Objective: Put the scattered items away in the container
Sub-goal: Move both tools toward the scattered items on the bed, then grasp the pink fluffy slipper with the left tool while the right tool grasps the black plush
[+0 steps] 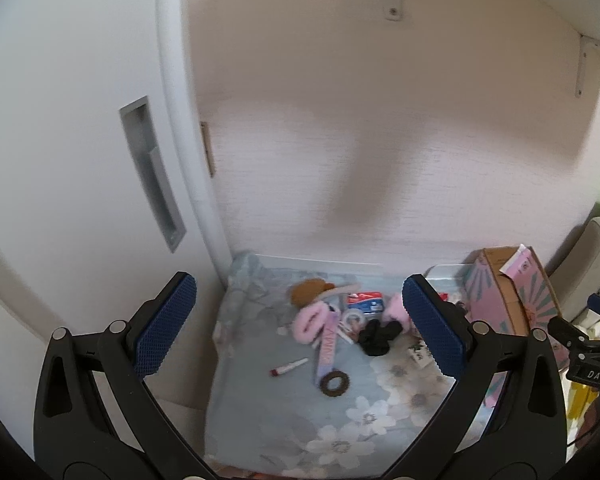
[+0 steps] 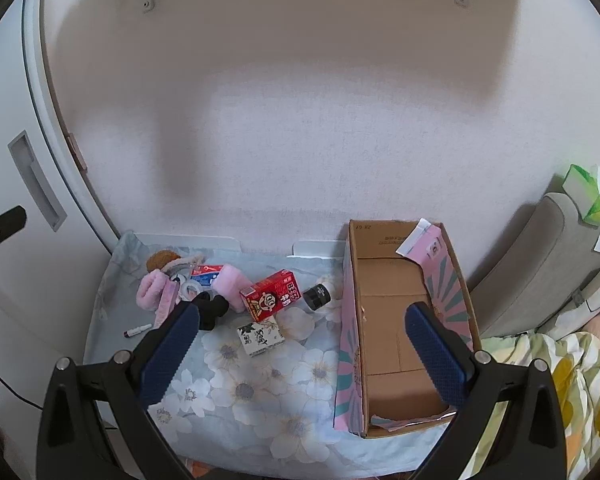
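An open cardboard box [image 2: 348, 360] with pink outer walls, empty inside, stands on the right of a floral cloth [image 2: 260, 400]. Left of it lie a red carton [image 2: 270, 296], a black-and-white small box [image 2: 260, 336], a dark bottle [image 2: 318, 296], a black scrunchie [image 2: 214, 306], pink fluffy bands [image 2: 152, 288], a tape roll [image 2: 190, 288] and a small pen [image 2: 138, 331]. My right gripper [image 2: 303, 354] hovers open above the cloth's front. My left gripper [image 1: 300, 324] is open too, high over the pink band [image 1: 310, 320], brown ring [image 1: 334, 382] and pen [image 1: 288, 367]. The box [image 1: 500, 300] shows at its right.
A white sliding door with a recessed handle [image 1: 152, 176] bounds the left side, and a pale wall runs behind. A grey cushion [image 2: 540, 260] with a green tissue pack [image 2: 588, 196] and patterned bedding [image 2: 560, 380] lie to the right of the box.
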Motion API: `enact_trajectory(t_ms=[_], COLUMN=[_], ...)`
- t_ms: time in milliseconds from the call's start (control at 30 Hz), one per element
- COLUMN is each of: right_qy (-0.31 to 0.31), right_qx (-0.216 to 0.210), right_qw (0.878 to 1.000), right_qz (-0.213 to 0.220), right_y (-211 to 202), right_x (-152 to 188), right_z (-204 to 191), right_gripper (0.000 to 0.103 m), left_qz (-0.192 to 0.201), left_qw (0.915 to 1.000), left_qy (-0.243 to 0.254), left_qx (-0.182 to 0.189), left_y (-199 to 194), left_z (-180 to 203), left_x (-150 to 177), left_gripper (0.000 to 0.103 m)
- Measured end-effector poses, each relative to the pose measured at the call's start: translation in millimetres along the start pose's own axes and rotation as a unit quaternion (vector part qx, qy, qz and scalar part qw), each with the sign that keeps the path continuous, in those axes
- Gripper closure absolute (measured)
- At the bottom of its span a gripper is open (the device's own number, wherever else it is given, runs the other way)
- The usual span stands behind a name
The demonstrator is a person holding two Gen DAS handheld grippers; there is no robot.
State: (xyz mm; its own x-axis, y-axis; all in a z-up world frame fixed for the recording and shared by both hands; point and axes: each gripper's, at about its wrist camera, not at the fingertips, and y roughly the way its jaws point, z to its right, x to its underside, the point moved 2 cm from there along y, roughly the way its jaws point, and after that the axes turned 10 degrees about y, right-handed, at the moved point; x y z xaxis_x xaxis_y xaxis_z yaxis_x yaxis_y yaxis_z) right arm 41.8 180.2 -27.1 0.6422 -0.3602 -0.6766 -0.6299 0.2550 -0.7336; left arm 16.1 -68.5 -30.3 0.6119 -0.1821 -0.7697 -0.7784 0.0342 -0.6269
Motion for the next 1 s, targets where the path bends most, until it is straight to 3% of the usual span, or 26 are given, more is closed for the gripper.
enact_trajectory(t_ms=[300, 500, 800, 1000], right_qy=[-0.023, -0.038, -0.047, -0.059], right_qx=[-0.012, -0.039, -0.081, -0.095], right_qw=[0.999, 0.997, 0.991, 0.988], right_qz=[-0.027, -0.057, -0.091, -0.103], right_y=[20.9, 47.0, 96.8, 147.9], right_x=[13.7, 25.3, 40.3, 54.9], right_z=[-10.8, -29.5, -66.6, -94.7], right_gripper=[0.000, 0.000, 0.000, 0.000], left_qz=[-0.044, -0.054, -0.093, -0.117], left_qw=[0.9990, 0.9983, 0.9940, 0.9880], left_qy=[-0.003, -0.001, 0.039, 0.063], left_qx=[0.008, 0.022, 0.043, 0.079], left_y=[33.3, 61.8, 137.0, 197.7], left_z=[-2.8, -3.9, -0.9, 8.6], left_x=[25.0, 44.1, 76.3, 99.0], left_gripper=[0.000, 0.000, 0.000, 0.000])
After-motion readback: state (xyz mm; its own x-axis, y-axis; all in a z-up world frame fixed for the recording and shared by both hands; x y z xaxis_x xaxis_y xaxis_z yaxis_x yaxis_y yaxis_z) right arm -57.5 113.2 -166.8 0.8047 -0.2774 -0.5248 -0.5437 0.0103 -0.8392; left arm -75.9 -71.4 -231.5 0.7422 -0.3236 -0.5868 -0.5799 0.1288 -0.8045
